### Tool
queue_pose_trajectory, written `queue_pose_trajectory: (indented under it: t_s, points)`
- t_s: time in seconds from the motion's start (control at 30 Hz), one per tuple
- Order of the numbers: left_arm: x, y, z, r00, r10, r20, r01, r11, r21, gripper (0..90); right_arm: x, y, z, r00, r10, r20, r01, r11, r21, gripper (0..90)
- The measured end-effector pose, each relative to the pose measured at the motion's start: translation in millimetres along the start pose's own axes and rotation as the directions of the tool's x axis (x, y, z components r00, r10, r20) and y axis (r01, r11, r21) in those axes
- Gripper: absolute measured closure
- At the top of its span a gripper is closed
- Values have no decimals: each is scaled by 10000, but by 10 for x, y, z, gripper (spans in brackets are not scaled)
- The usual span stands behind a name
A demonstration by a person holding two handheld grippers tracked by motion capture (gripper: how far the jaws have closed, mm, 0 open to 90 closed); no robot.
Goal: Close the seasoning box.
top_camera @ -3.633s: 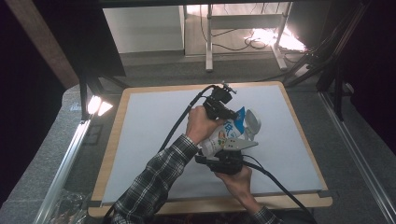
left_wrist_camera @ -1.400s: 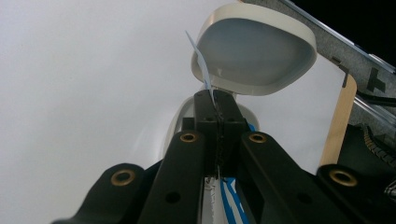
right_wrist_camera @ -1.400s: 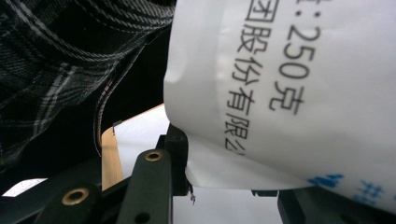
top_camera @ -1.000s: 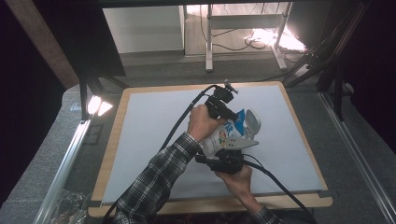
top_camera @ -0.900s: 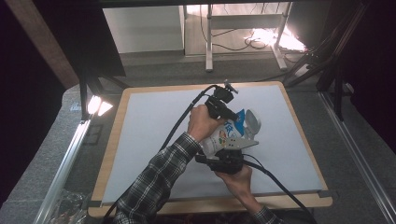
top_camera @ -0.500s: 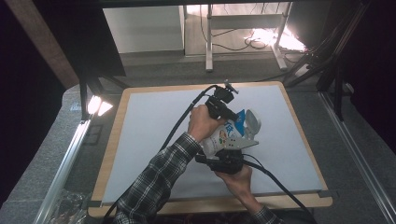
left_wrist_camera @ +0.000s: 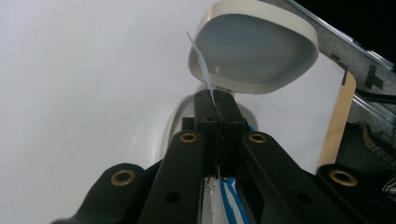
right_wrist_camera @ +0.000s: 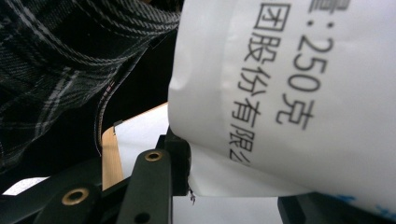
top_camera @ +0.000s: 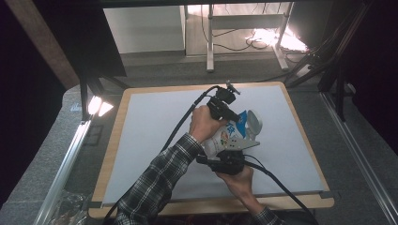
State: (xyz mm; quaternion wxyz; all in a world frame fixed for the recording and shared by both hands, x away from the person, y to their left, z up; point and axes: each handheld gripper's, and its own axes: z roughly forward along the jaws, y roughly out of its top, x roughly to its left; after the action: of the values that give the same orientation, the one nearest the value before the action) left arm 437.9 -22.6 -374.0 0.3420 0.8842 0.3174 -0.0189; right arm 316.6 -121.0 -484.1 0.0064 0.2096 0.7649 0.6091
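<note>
Nothing has moved since the earlier frames: both hands and the bag between them sit where they were, over the middle of the white-topped worktop (top_camera: 141,140).

At the left of the pair, the left gripper (top_camera: 231,115) reaches in from the far side, its cable trailing back along the plaid sleeve (top_camera: 159,180). Its jaws are fully closed, pinching a thin blue-and-white edge of the bag (left_wrist_camera: 205,77). Just past that edge in the left gripper view sits a pale, rounded-square bowl (left_wrist_camera: 254,49) tilted on its side, resting on the worktop.

The bag (top_camera: 225,138), white with blue and coloured print, is held up off the surface between the two grippers, with the bowl (top_camera: 253,123) just beside its right edge.

The right gripper (top_camera: 225,157) comes in from the near side, below the bag. Its jaws stand partly apart, closed on the bag's lower end: the right gripper view shows one black jaw against the white printed plastic (right_wrist_camera: 289,93).
</note>
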Motion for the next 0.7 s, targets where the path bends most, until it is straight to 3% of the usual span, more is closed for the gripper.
queue_pose_trajectory:
  t_s: [0.7]
  points:
    - [-30,-31,-6,9992,346,-195,-353,9987,-359,898,-31,-37,14,9996,-222,149,218,9994,252,642]
